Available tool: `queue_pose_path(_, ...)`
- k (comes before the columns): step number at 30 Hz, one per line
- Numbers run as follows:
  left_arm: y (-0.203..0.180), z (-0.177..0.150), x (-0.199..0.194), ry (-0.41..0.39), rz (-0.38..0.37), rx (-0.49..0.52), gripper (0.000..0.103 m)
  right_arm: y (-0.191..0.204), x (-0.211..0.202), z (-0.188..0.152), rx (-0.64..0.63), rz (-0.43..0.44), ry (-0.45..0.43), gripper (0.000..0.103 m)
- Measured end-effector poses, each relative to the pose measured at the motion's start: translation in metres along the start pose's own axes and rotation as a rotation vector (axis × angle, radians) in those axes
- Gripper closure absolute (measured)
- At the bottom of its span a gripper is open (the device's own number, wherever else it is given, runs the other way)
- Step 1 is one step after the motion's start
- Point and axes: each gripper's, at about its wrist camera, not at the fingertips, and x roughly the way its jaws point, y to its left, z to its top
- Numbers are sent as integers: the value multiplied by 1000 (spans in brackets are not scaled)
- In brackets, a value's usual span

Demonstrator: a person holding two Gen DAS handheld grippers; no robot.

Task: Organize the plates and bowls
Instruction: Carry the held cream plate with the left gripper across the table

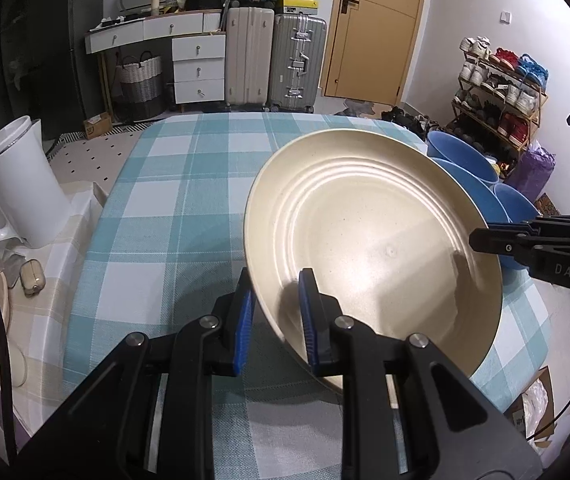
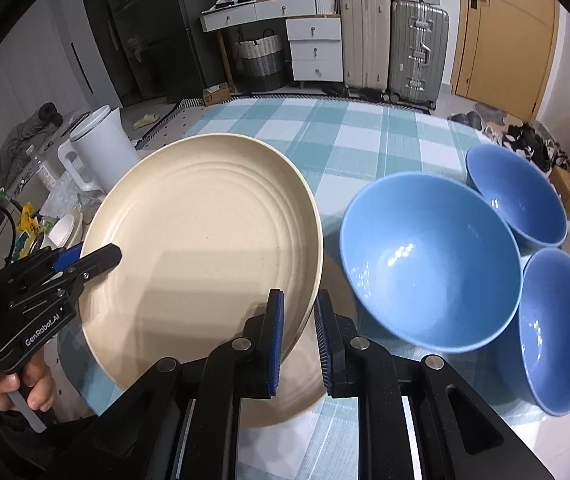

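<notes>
Left gripper (image 1: 275,312): black jaws with ribbed blue pads, clamped on the near rim of the cream plate, lower centre of the left wrist view; seen again at lower left of the right wrist view (image 2: 101,258), where white lettering on its body reads "GenRobot.AI".
Right gripper (image 2: 299,332): same black build and blue pads, closed on the plate's right-hand rim, lower centre of its own view; in the left wrist view it enters from the right edge (image 1: 481,240), and its side reads "DAS".
Cream plate (image 1: 373,240): round, shallow, matte and faintly speckled, with concentric raised rings stepping down to a flat middle; held tilted above the table by both grippers, centre-right in the left view, centre-left in the right view (image 2: 205,248).
Hand (image 2: 25,392): fingers wrapped round the left gripper's handle, lower left corner of the right view.
Blue bowls (image 2: 429,260): three glossy, deep, round bowls standing close together on the cloth, right half of the right view, just right of the plate.
Tablecloth (image 1: 173,208): woven check in teal, pale blue and white, covering the table.
White jug (image 1: 25,184): smooth plastic, with a handle, at left edge.
Suitcases (image 1: 277,60): ribbed hard shells, beige and silver, upright against the far wall beside a tan door (image 1: 373,28).
</notes>
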Motion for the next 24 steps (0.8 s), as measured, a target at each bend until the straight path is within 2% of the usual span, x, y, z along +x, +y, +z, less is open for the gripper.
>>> queue_pose_path(9,-6,-8,17,21,-23,27,85,-6,5,-14,14,-11,24,86)
queue_pose_path(17,-4,-12,37,55,-13,36,85,-7,20,-23,22,-10,68,86)
queue_pose_path(24,-8,-15,58,81,-7,56,84,-11,28,-28,30,-30,73,86)
